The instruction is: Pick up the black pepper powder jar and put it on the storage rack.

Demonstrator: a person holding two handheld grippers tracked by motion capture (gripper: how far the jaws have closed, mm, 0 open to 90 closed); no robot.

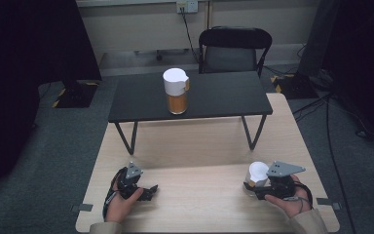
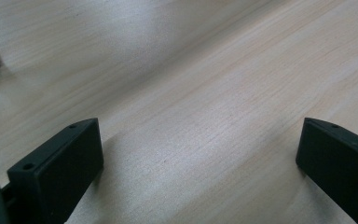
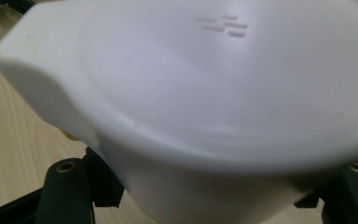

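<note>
The right gripper (image 1: 251, 189) had clamped the white-lidded cup (image 1: 258, 173) at the table's (image 1: 199, 146) near right; lifting straight would keep it upright. The left gripper (image 1: 148, 191) rested wide open, empty.

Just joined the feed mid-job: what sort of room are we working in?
Probably an office or lab test room: a pale wooden table, a folding chair by a wall socket, cables on grey carpet.
</note>
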